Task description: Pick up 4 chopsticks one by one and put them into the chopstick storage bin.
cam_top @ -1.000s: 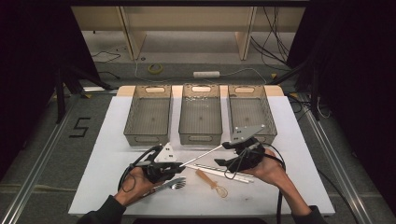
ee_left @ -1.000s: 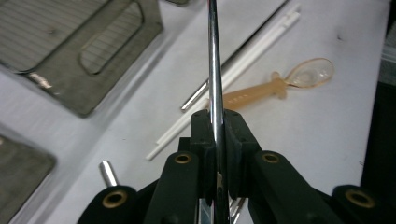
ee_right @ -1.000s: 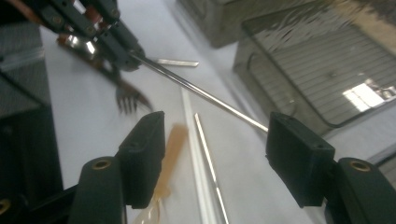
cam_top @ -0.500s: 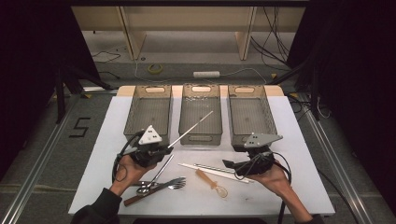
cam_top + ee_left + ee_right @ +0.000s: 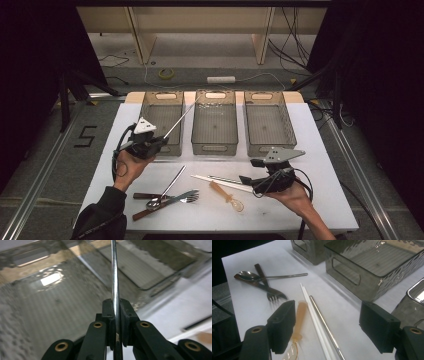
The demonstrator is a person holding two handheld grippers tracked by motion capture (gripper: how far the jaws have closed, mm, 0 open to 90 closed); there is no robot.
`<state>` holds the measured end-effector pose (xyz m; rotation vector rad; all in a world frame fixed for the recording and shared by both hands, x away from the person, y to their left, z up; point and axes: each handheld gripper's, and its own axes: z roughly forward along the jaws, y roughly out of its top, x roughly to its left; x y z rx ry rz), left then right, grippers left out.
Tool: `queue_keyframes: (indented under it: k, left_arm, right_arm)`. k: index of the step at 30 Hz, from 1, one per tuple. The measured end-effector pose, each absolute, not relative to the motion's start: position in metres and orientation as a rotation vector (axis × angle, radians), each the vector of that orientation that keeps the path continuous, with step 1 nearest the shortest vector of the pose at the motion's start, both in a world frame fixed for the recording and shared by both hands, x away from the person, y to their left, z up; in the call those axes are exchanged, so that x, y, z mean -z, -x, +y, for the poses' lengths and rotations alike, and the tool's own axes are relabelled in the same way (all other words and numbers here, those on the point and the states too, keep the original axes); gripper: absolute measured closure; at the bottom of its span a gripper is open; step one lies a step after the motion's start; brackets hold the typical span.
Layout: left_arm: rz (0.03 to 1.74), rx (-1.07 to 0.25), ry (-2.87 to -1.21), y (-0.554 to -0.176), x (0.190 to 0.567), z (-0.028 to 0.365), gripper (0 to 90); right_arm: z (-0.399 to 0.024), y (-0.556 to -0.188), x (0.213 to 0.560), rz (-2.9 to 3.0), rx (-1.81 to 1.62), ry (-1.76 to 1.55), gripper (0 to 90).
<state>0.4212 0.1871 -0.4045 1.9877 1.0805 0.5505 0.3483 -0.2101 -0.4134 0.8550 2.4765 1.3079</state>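
Note:
My left gripper (image 5: 156,142) is shut on a thin metal rod (image 5: 180,119), which slants up and to the right over the left grey bin (image 5: 150,142). In the left gripper view the rod (image 5: 114,277) runs straight up from between the pads of that gripper (image 5: 115,312). My right gripper (image 5: 247,179) hovers low at the right front. It stands open after its jaws have just been opening, and nothing is pressed between them. Under that gripper (image 5: 329,317) lie white chopsticks (image 5: 312,307) and a second metal rod (image 5: 325,323).
Three grey bins stand in a row, with the middle (image 5: 214,145) and right one (image 5: 267,147) empty. A translucent orange spoon (image 5: 225,194), a metal spoon (image 5: 165,192), a fork (image 5: 180,198) and a brown-handled knife (image 5: 145,212) lie on the white table top (image 5: 300,200).
My left gripper has carried the rod left and away from the right gripper, to above the left bin. My right gripper has sunk toward the table, with its jaws wider apart.

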Motion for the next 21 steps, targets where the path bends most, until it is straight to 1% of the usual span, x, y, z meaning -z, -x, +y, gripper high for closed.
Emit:
queue_keyframes:
  k: [4, 7, 21]
  left_arm:
    - [1.135, -0.544, -1.96, -0.434, 0.406, 0.196, 83.2]
    - [1.186, -0.568, -1.943, -0.444, 0.408, 0.202, 83.2]
    - [1.322, -0.571, -1.896, -0.466, 0.42, 0.221, 83.1]
  right_arm:
    - [-0.211, -0.347, 0.414, 2.477, -1.308, -0.858, 29.6]
    - [-0.212, -0.347, 0.415, 2.474, -1.318, -0.862, 29.4]
    - [-0.21, -0.345, 0.416, 2.483, -1.309, -0.854, 29.2]
